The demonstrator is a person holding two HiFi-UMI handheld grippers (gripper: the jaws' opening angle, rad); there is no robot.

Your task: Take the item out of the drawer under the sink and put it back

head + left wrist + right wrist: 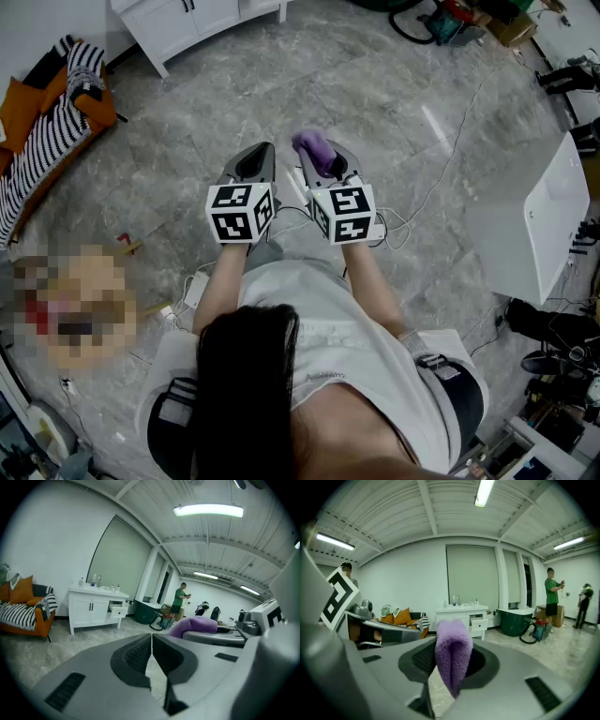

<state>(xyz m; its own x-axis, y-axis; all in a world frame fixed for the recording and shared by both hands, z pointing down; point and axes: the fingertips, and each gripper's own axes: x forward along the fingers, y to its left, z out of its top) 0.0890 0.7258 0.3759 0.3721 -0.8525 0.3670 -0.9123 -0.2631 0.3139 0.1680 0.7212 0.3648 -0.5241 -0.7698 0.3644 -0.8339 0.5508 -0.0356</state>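
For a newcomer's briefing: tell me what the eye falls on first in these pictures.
The purple cloth pinched in the right tool, at the middle of the head view, stands out first. Beside it the left tool is shut and empty. Farther off stands a white vanity cabinet with one drawer pulled open, an orange sofa to its left.

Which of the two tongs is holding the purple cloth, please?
The right tongs: they are clamped on the folded purple cloth, which sticks up between them. The left tongs are shut with nothing in them.
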